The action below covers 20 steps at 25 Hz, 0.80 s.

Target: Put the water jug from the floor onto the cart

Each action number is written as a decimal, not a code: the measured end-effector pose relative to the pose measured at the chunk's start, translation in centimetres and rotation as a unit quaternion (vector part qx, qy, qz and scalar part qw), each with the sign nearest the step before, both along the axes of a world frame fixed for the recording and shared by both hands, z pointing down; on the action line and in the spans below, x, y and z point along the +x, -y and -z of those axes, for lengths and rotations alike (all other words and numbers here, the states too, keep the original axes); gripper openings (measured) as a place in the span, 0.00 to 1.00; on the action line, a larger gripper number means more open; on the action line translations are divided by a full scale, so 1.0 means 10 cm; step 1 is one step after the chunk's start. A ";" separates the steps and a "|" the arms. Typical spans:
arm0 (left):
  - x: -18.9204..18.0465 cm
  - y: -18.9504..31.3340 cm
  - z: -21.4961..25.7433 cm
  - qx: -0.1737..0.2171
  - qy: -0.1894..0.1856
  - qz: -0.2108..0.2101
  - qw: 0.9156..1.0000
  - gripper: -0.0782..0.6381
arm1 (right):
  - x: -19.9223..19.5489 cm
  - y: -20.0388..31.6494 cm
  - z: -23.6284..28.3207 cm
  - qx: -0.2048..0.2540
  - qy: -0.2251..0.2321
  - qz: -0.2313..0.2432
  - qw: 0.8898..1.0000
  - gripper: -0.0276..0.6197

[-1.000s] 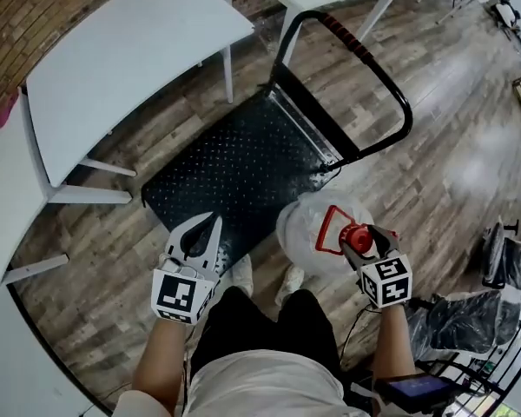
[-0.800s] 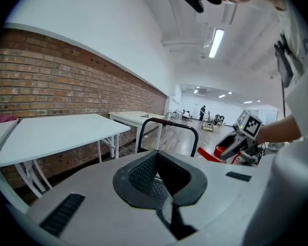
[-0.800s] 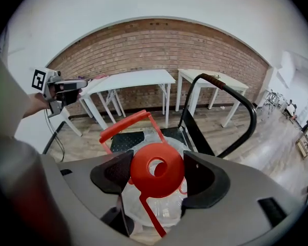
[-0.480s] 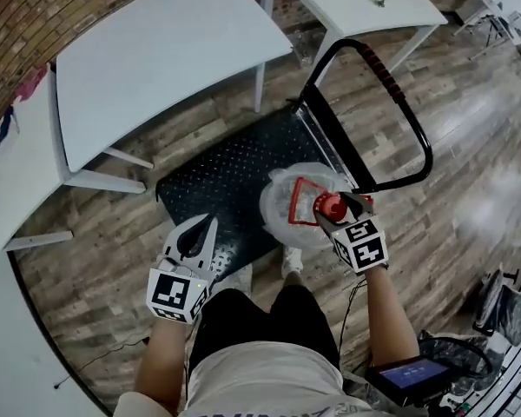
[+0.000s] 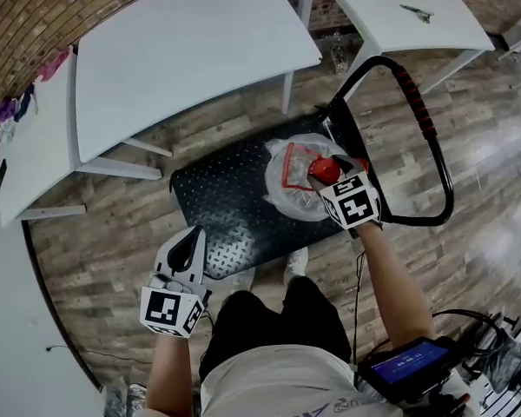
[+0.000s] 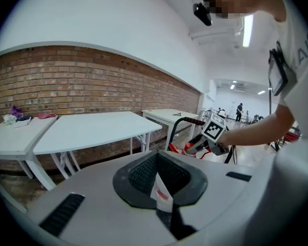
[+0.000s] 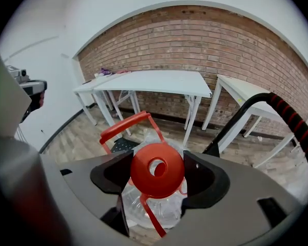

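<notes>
The water jug [image 5: 288, 185] is clear plastic with a red cap [image 5: 324, 170] and a red carry handle [image 5: 293, 165]. It is over the right part of the cart's black studded platform [image 5: 226, 202], near the base of the cart's handle bar [image 5: 418, 115]. My right gripper [image 5: 327, 172] is shut round the jug's neck under the cap. In the right gripper view the cap [image 7: 156, 170] sits between the jaws, the clear body [image 7: 159, 211] below. My left gripper [image 5: 194, 234] hangs shut and empty at the platform's near edge, apart from the jug.
White tables [image 5: 191, 50] [image 5: 391, 7] stand just beyond the cart, with another table [image 5: 30, 163] on the left along the brick wall. The person's shoes [image 5: 295, 263] are at the platform's near edge. A tablet [image 5: 406, 365] and cables hang at the right hip.
My right gripper has carried the jug from the wooden floor beside the cart to above the cart's platform. The left gripper has drifted a little toward the lower left and stayed shut.
</notes>
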<state>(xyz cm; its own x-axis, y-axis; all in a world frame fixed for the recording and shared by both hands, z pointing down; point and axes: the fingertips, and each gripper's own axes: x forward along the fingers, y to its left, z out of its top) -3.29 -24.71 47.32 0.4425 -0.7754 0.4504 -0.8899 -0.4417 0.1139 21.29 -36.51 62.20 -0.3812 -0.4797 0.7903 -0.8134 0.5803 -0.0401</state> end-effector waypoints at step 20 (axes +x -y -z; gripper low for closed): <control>0.12 -0.12 -0.26 -0.024 0.029 0.106 0.994 0.11 | 0.24 1.38 -0.87 0.001 -0.016 0.001 1.000 0.52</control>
